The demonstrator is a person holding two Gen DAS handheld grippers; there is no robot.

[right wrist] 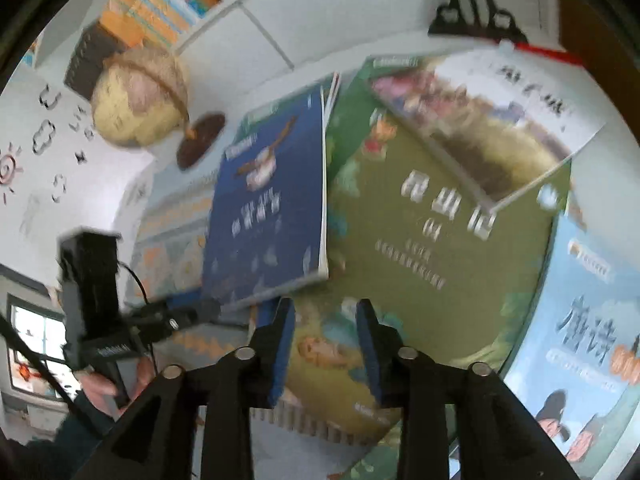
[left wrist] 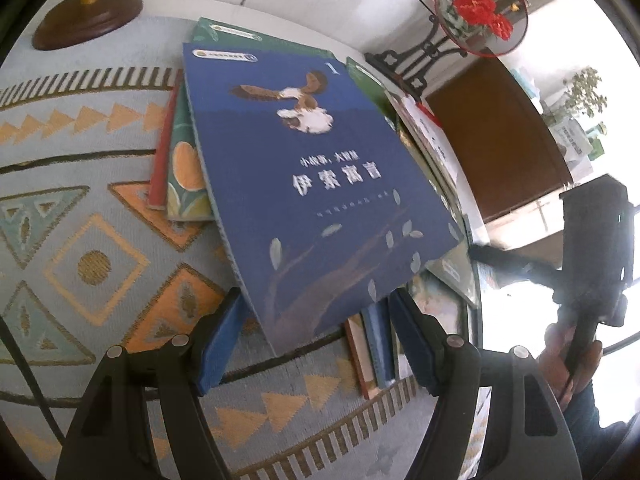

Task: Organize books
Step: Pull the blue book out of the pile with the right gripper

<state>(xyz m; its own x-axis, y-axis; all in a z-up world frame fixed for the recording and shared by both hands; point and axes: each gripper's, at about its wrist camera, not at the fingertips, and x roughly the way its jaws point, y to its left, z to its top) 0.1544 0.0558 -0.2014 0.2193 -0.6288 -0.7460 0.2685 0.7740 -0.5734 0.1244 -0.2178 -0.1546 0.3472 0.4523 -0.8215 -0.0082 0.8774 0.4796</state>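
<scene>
A patterned tablecloth (left wrist: pixel 100 248) in pale blue with orange triangles and diamonds covers the tabletop, spreading ahead of the left tool (left wrist: pixel 316 320) and to its left. Beyond it stand white cabinet fronts; far ahead on the left is a globe's wooden base (left wrist: pixel 88 16), far ahead on the right a round fan with red flowers (left wrist: pixel 480 8) on a dark stand.

A blue book (left wrist: pixel 312 172) lies directly ahead of the left tool, its long axis running away from the tool, its near corner between the open jaws; whether the pads touch it is unclear. It overlaps other books beneath.

The right tool (right wrist: pixel 324 340), jaws apart and empty, hovers over a green book (right wrist: pixel 432 240); this view is blurred, titles unreadable. A light blue book (right wrist: pixel 592 320) to its right is cut off.
</scene>
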